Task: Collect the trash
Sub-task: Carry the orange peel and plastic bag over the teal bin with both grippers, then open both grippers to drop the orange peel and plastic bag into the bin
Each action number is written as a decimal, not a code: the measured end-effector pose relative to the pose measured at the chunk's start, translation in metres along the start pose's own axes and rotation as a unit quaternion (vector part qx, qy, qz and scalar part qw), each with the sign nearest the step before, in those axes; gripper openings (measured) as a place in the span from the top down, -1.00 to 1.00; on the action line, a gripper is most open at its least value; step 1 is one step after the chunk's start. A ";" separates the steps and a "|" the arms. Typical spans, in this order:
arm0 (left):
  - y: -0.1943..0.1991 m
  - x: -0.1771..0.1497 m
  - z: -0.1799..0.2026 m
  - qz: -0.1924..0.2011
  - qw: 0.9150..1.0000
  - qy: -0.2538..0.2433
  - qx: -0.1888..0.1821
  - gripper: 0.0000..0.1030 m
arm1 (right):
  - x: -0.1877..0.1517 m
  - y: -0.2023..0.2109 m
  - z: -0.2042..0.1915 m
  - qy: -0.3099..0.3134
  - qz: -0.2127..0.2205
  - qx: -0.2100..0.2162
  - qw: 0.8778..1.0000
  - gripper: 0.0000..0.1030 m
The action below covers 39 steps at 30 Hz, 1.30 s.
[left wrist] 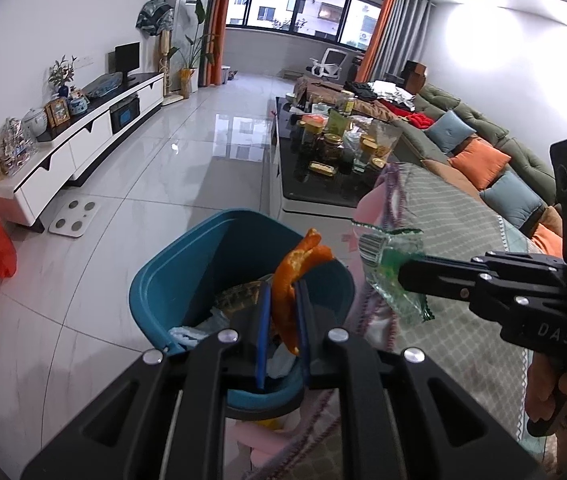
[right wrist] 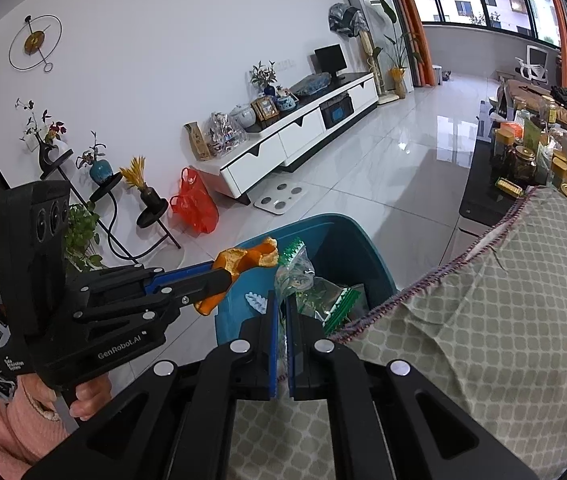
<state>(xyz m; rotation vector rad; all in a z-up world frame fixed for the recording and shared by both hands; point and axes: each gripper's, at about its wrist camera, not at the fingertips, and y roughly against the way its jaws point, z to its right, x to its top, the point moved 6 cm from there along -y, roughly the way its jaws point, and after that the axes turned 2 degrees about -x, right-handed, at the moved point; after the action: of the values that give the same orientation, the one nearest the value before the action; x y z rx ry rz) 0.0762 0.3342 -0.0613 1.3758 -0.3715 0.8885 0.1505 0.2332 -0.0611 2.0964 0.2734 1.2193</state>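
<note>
Now you've got both loads over the blue bin (left wrist: 155, 280) at lower centre: your left claw (left wrist: 283, 312) is pinched tight on the orange peel (left wrist: 295, 268), your right claw (right wrist: 281, 320) clamped on the clear green-printed wrapper (right wrist: 303, 280). Each hangs above the open mouth, so a release should drop them in beside the cloth-covered surface (right wrist: 503, 300)

We held the orange peel (left wrist: 297, 276) in our left tool (left wrist: 283, 300) above the teal plastic bin (left wrist: 163, 280), with the clear green-printed wrapper (left wrist: 387, 268) in our right tool (left wrist: 403, 276) beside it, over the bin's rim by the checked cloth-covered tabletop (left wrist: 455, 248).
</note>
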 end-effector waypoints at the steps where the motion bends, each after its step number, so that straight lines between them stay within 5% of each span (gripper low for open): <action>1: -0.001 0.000 0.000 -0.001 1.000 0.001 0.001 0.74 | 0.001 -0.002 0.000 0.000 -0.001 0.000 1.000 0.92; 39: -0.042 -0.005 -0.029 -0.038 0.999 0.026 0.025 0.74 | 0.009 -0.065 0.001 -0.021 -0.057 -0.006 0.998 0.90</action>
<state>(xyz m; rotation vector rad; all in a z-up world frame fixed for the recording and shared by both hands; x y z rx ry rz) 0.0959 0.3617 -0.0998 1.4004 -0.2569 0.8744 0.1658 0.2856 -0.0978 2.0648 0.3607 1.1053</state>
